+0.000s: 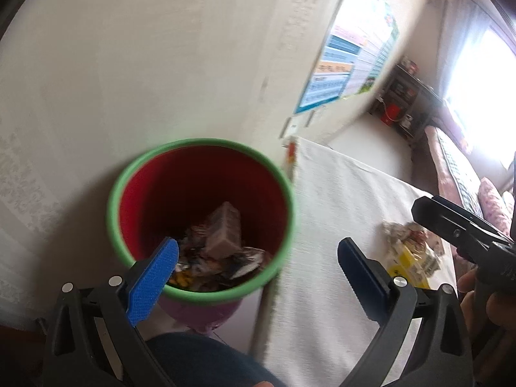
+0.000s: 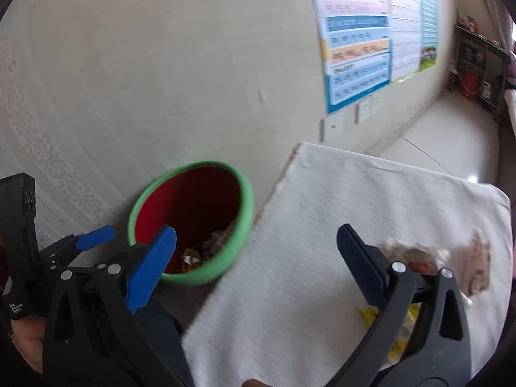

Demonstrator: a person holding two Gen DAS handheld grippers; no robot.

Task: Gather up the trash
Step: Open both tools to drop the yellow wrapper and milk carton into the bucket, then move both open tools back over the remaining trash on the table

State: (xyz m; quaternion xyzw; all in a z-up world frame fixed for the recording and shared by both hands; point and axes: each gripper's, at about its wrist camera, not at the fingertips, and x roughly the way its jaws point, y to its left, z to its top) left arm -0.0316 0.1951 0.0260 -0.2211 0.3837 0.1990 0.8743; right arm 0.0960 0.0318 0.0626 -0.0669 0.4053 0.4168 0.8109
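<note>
A red bin with a green rim (image 1: 201, 148) stands on the floor by the wall and holds wrappers and a small carton (image 1: 222, 235). It also shows in the right wrist view (image 2: 245, 216). My left gripper (image 1: 258, 258) is open and empty, hovering over the bin's near rim and the table edge. My right gripper (image 2: 256, 248) is open and empty above the white-clothed table (image 2: 338, 200). A pile of crumpled wrappers (image 1: 409, 251) lies on the cloth at the right; in the right wrist view the wrappers (image 2: 416, 254) sit behind my right finger.
A beige wall with posters (image 2: 358, 42) runs behind the bin. A dark shelf (image 1: 406, 96) with a red item stands far back by a bright window. A patterned sofa (image 1: 458, 174) lies beyond the table. My knee (image 1: 206, 361) is below the bin.
</note>
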